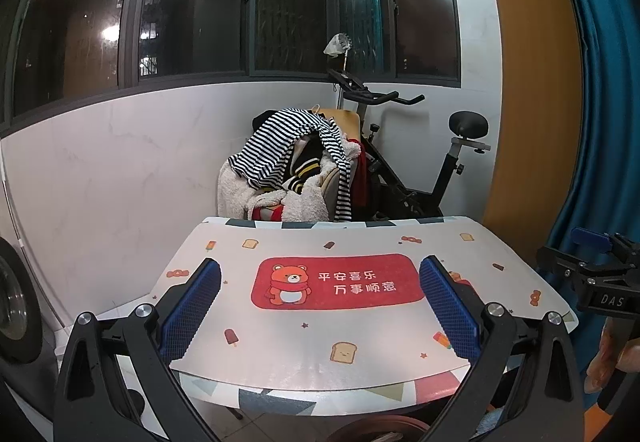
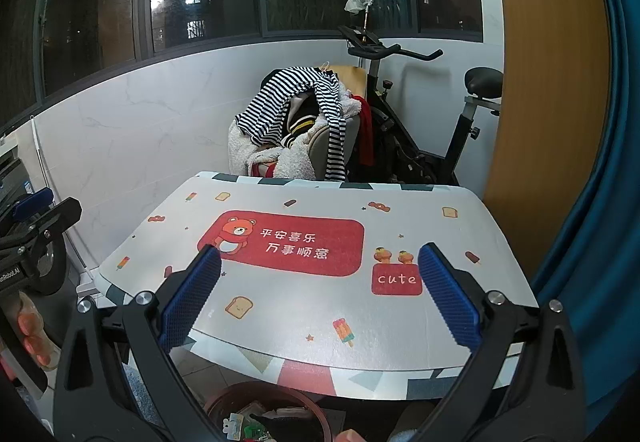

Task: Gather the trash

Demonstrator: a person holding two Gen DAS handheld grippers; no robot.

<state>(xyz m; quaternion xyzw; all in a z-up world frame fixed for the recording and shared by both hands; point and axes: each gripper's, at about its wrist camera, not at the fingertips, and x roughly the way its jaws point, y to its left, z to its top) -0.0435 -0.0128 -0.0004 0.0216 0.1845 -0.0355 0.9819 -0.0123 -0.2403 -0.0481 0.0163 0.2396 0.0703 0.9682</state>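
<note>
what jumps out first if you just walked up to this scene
The red bear panel with white Chinese characters, printed mid-mat on the small table, grabs the eye first. Behind the table, a chair heaped with clothes, a striped shirt on top, stands beside an exercise bike. Below the table's near edge sits a dark red bin holding wrappers; both grippers hover with jaws wide and nothing between them.

Dark windows (image 1: 192, 1), white wall (image 1: 120, 161), exercise bike (image 2: 420, 113), blue curtain (image 2: 600, 201).

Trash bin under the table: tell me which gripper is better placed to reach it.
Probably the right gripper: the bin with trash lies just below it, while the left gripper's view catches only the bin's rim. Both are open and empty.
</note>
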